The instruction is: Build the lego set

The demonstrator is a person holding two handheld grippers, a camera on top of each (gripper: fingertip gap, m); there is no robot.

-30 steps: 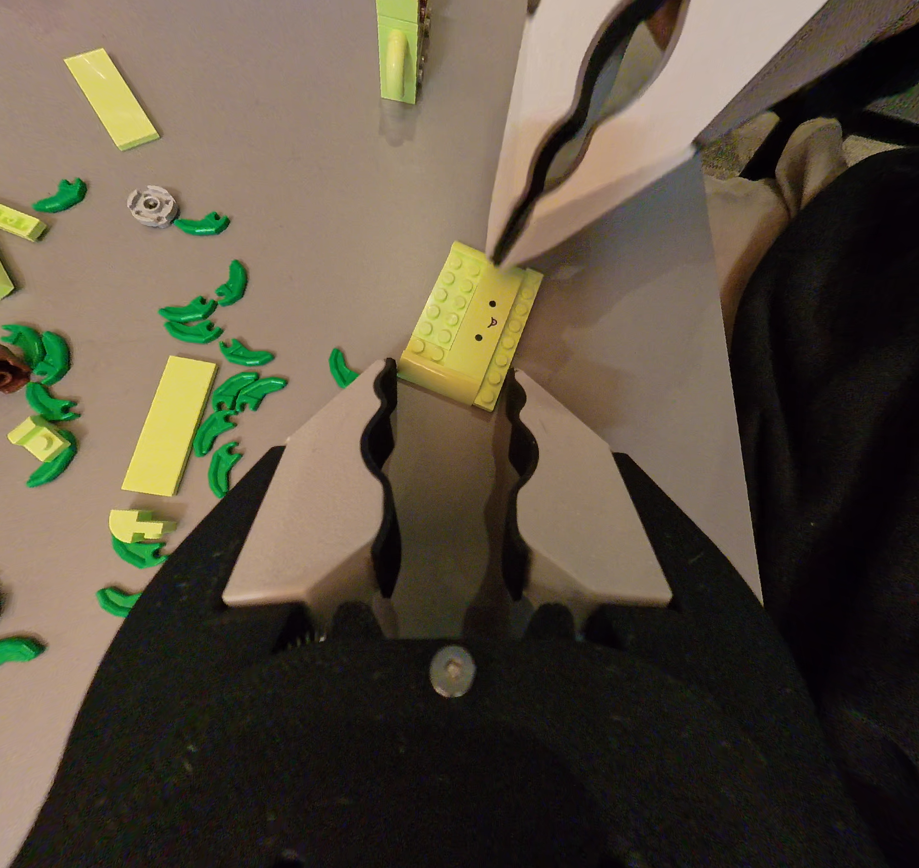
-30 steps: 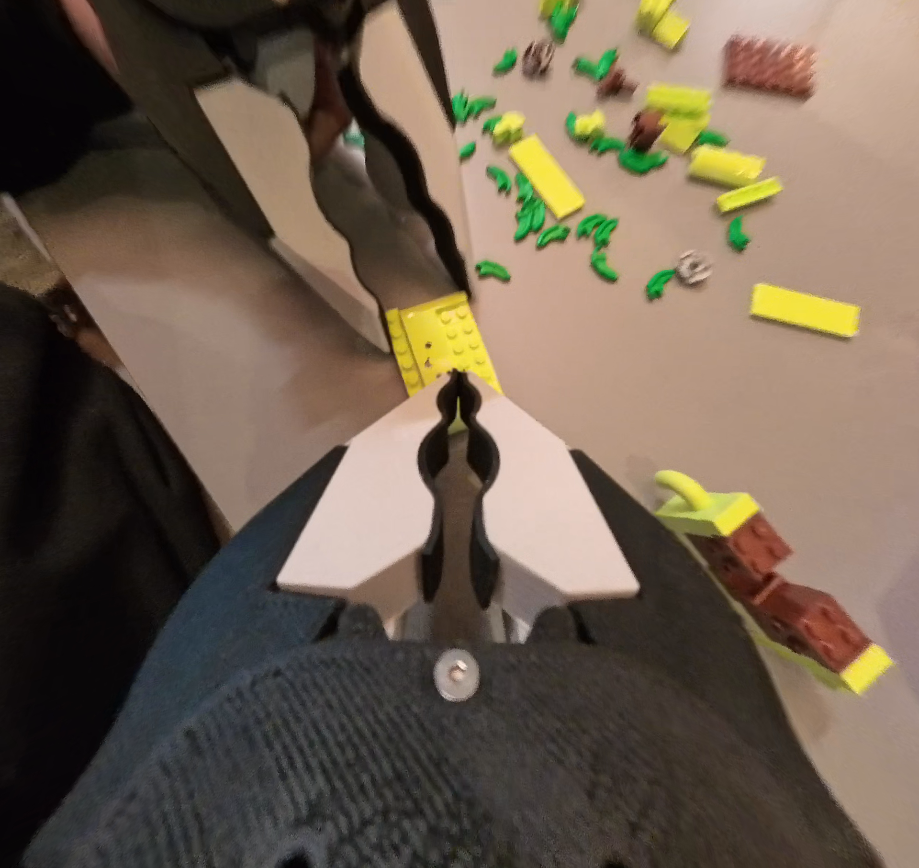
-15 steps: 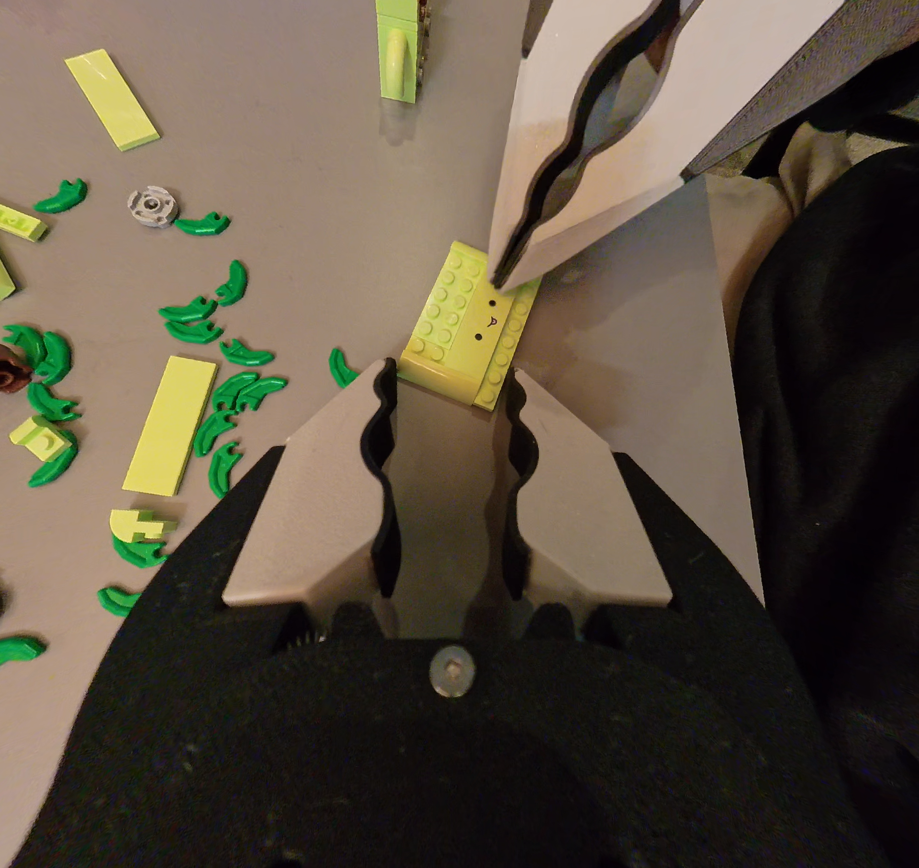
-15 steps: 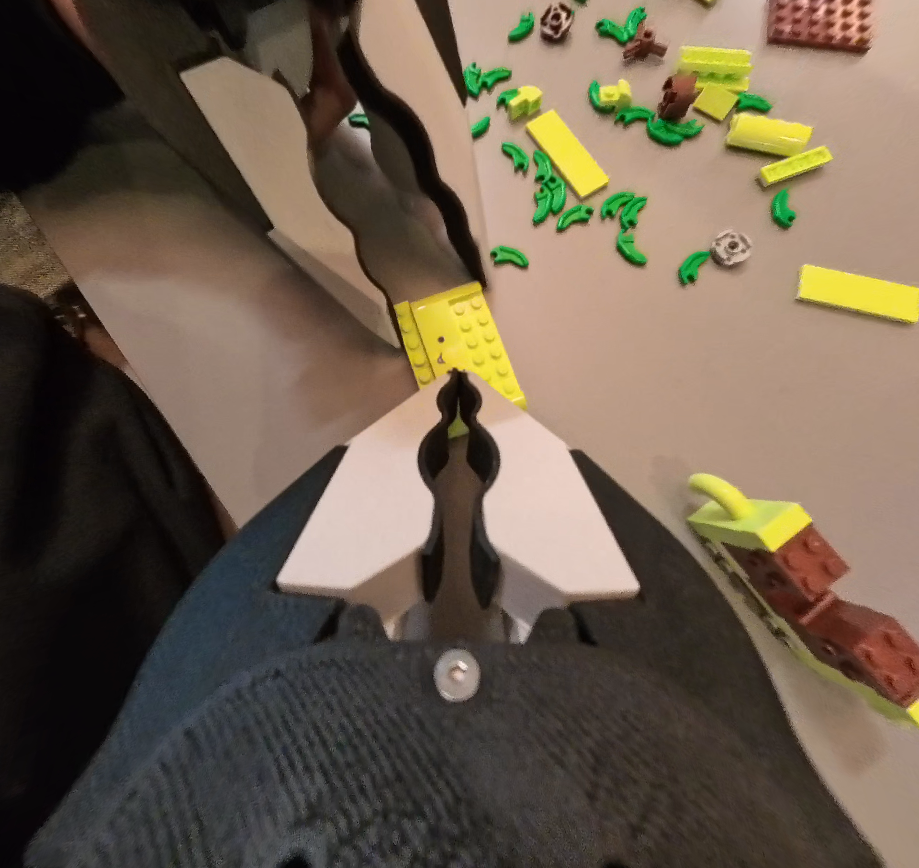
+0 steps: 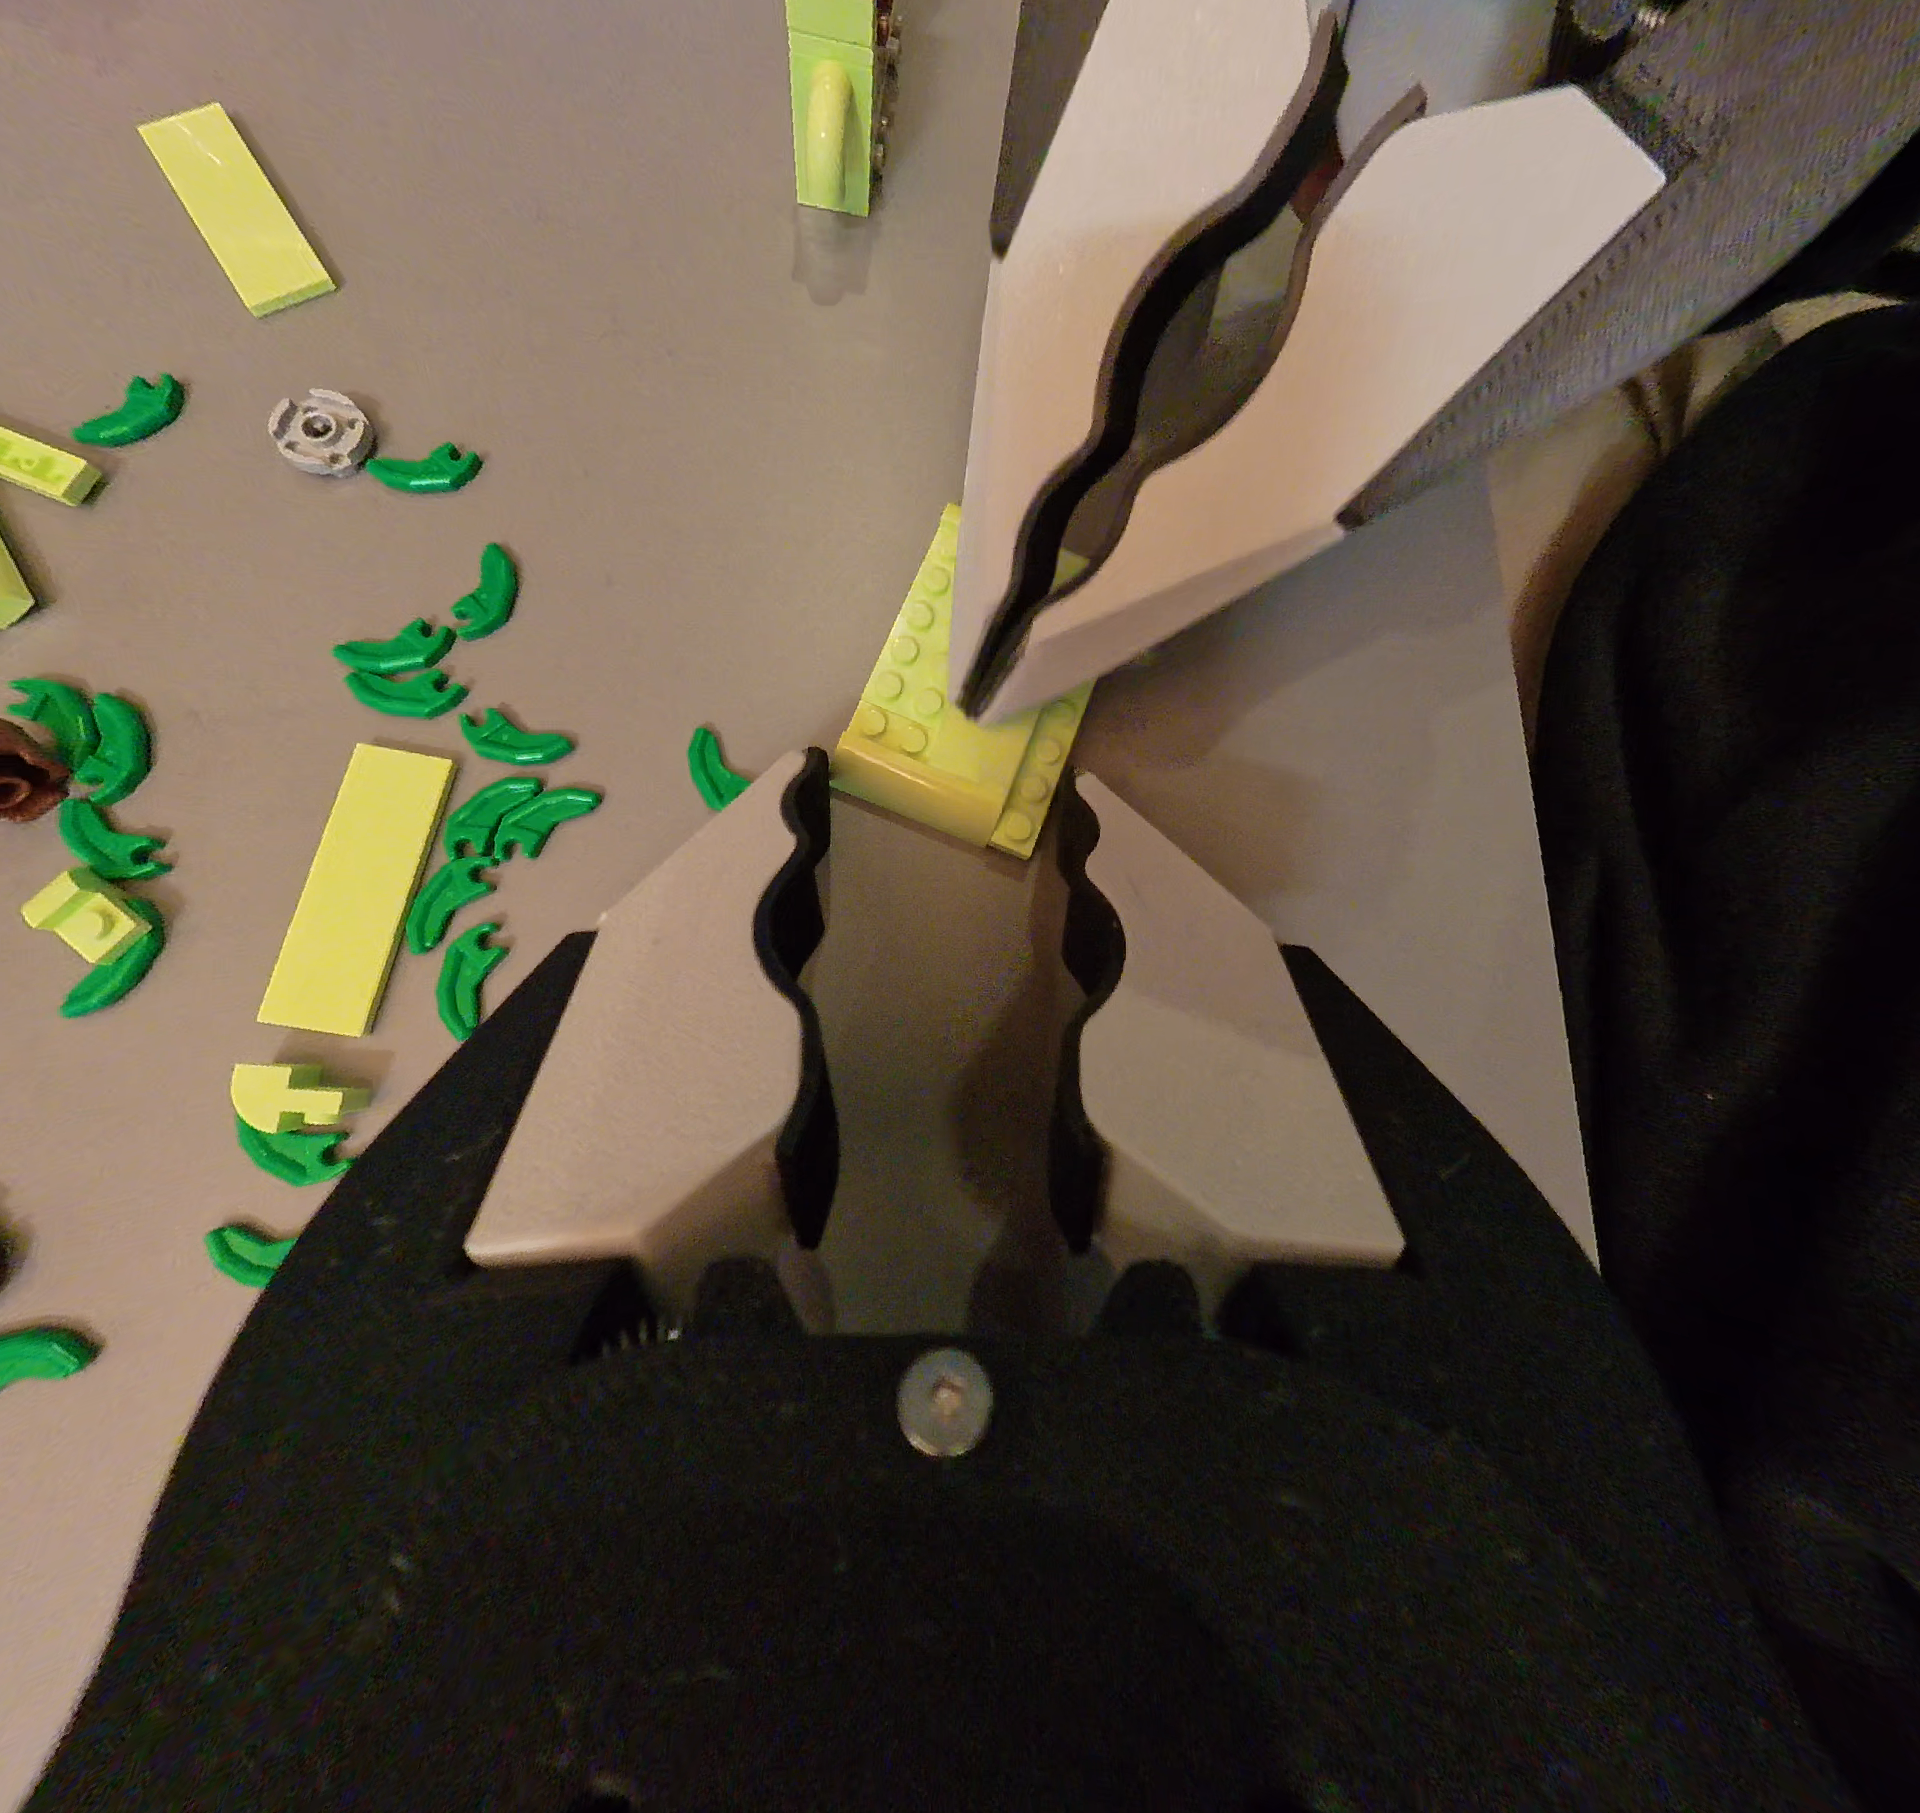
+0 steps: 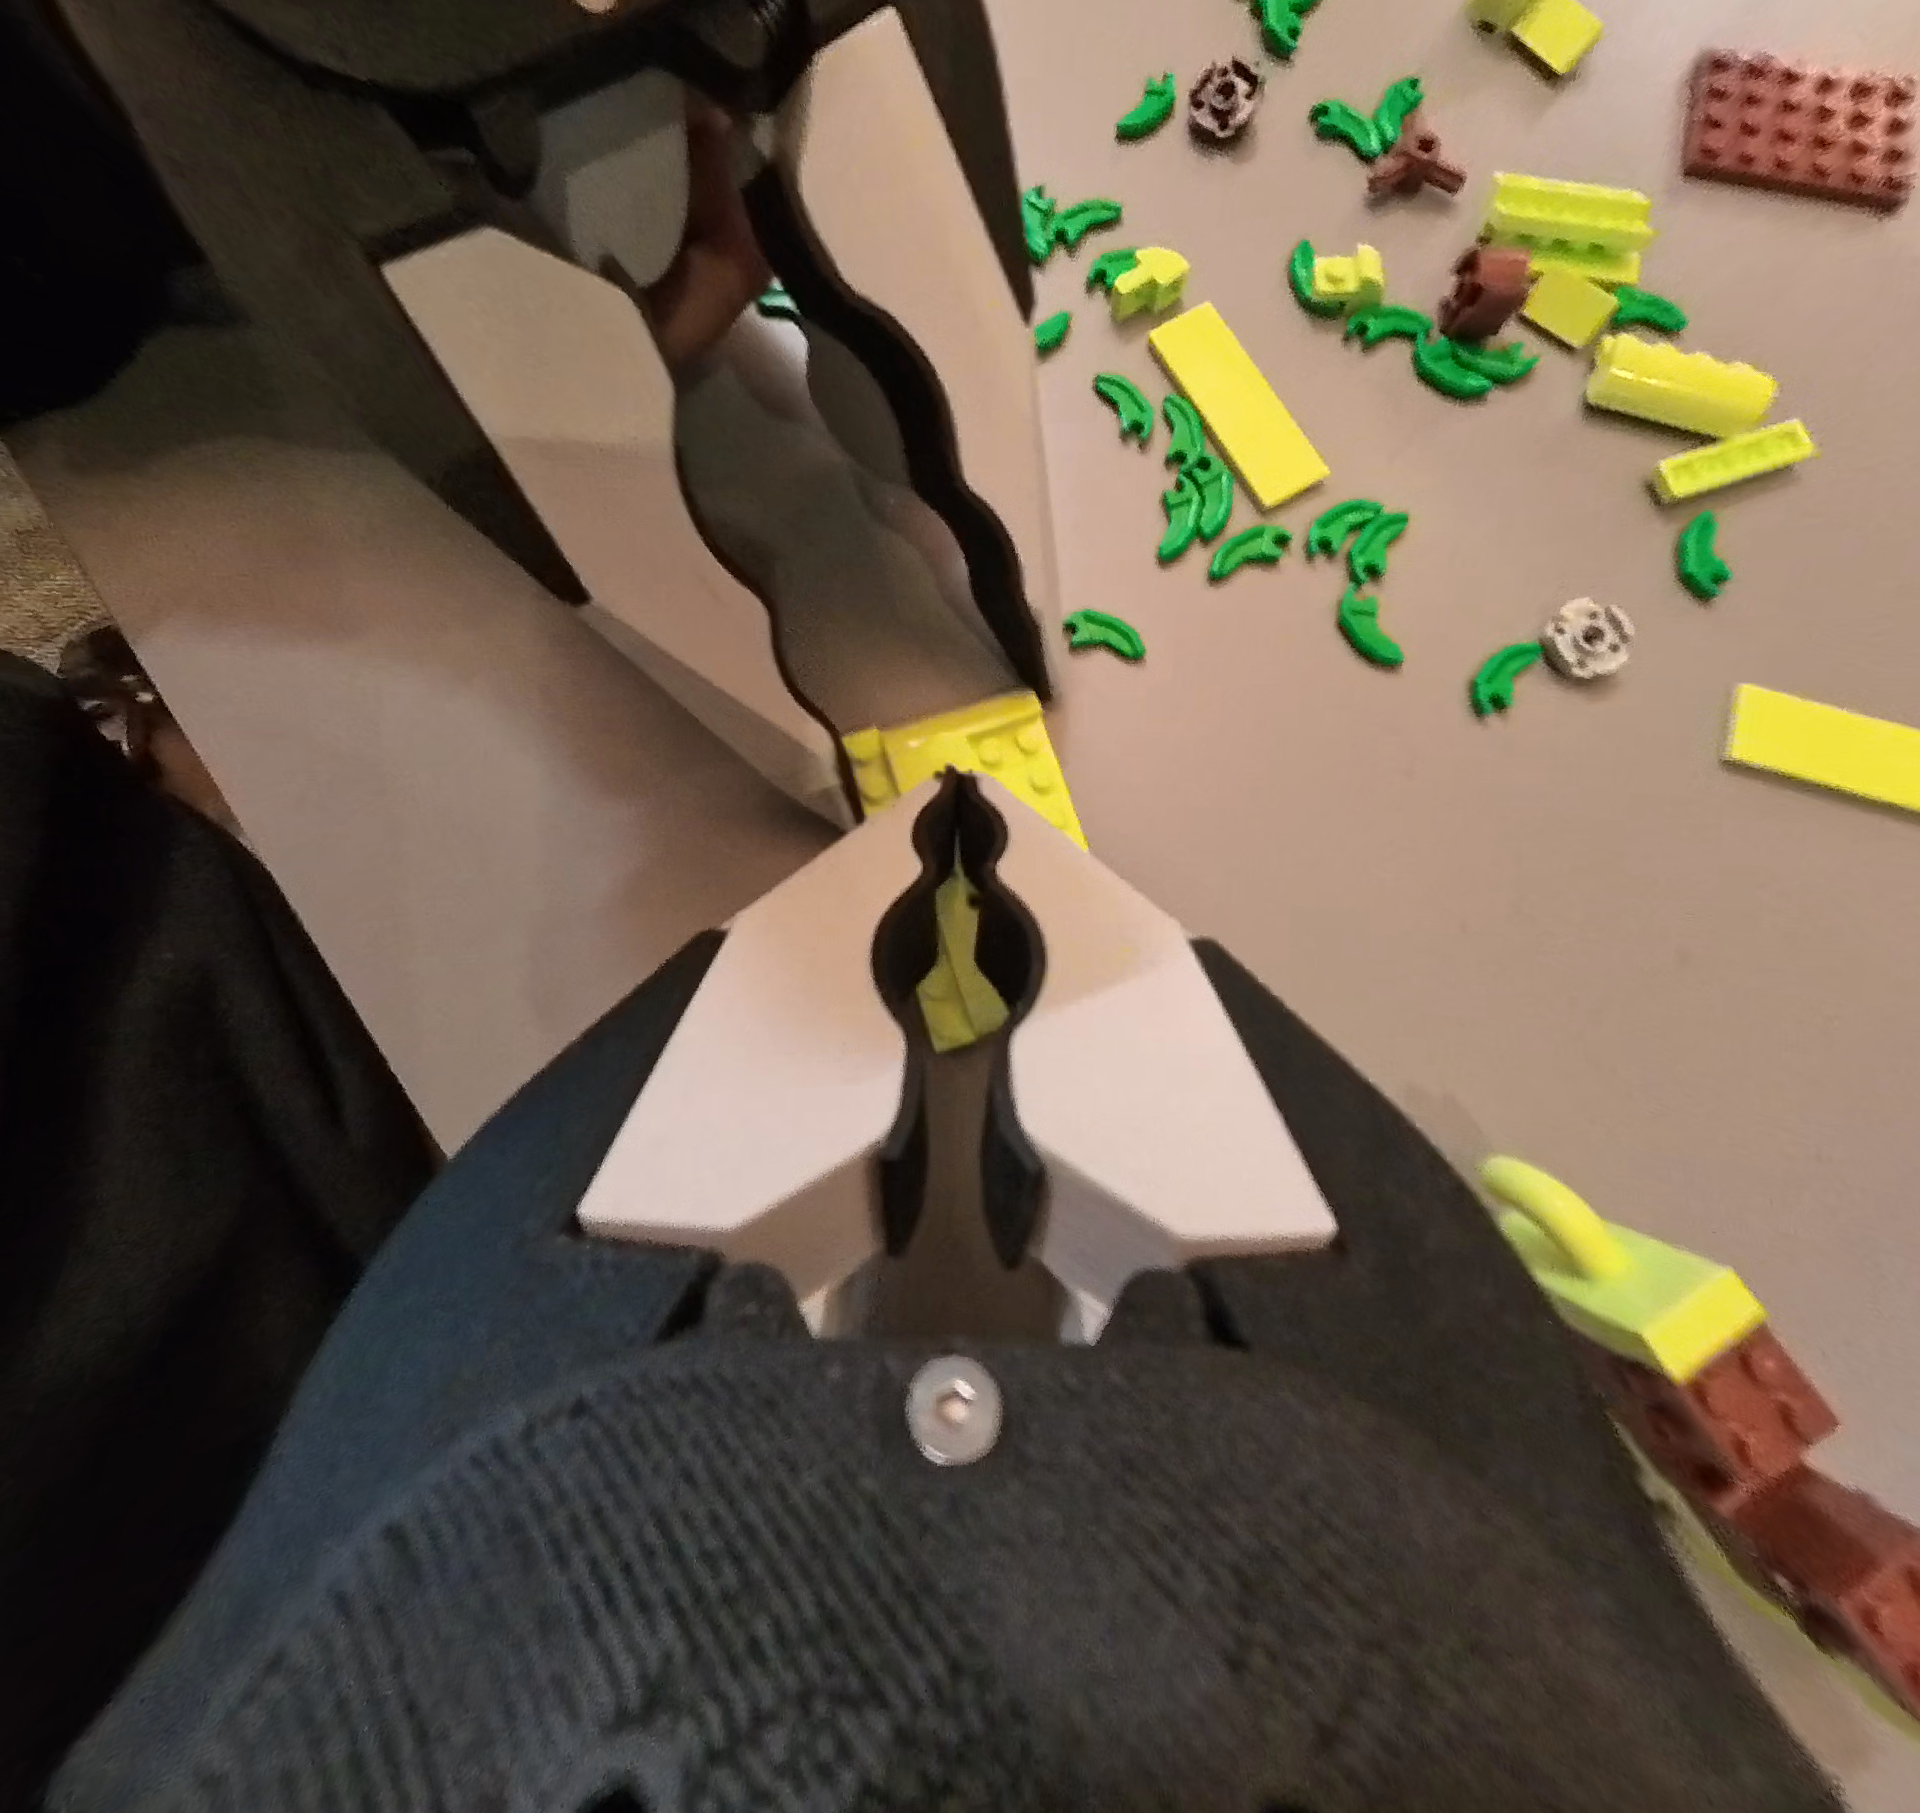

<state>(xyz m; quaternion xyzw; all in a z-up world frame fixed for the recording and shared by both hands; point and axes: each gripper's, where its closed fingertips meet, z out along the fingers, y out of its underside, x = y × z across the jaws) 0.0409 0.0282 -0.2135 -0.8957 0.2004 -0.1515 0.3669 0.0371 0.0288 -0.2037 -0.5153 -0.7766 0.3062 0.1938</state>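
A lime studded plate piece (image 5: 914,703) lies flat on the grey table (image 5: 623,361) near its edge. My left gripper (image 5: 945,787) is open, and its two fingertips flank the near end of the piece. My right gripper (image 5: 977,714) comes in from the top right, shut, with its tips down on the top of the lime piece. In the right wrist view the right gripper (image 6: 951,787) is shut over the lime piece (image 6: 1003,750). The open left gripper (image 6: 940,703) stands opposite it. Lime shows through the gap between the right fingers.
A brown and lime partial build (image 5: 836,49) with a curved handle lies farther back; it also shows in the right wrist view (image 6: 1704,1400). Lime tiles (image 5: 358,890), several green curved pieces (image 5: 416,651), a grey round piece (image 5: 320,431) and a brown plate (image 6: 1803,142) lie scattered. Dark clothing (image 5: 1714,828) is beyond the table edge. My left and right fingertips are right by each other. The brown plate (image 6: 1803,142) sits 20 cm or so from the ends of my left fingers.
My right gripper has moved farther over the lime piece towards the left gripper and now covers its middle. The left gripper and the piece have not moved.
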